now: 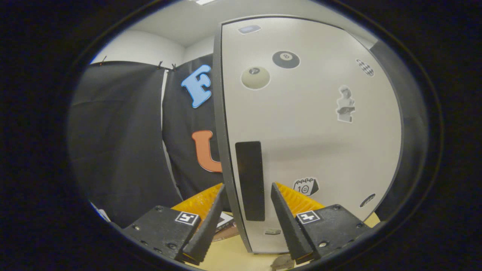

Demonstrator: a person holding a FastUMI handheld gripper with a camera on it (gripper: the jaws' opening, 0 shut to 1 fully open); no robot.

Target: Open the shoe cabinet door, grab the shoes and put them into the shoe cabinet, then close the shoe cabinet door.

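Note:
The shoe cabinet door (312, 124) is pale with several stickers and a dark rim, and stands upright just ahead of me. A black vertical handle strip (250, 180) runs along its left edge. My gripper (247, 185) straddles that edge at handle height. One finger (211, 218) lies against the dark outer edge, and the other finger (284, 218) rests on the door face just right of the handle. Both press on the door. A dark band of the cabinet (414, 131) shows past the door's right side.
Black booth cloth (120, 143) hangs to the left of and behind the door. The cabinet stands on a pale wooden surface (229, 256). A small brownish thing (282, 261) lies on it below the door's bottom edge, too cut off to name.

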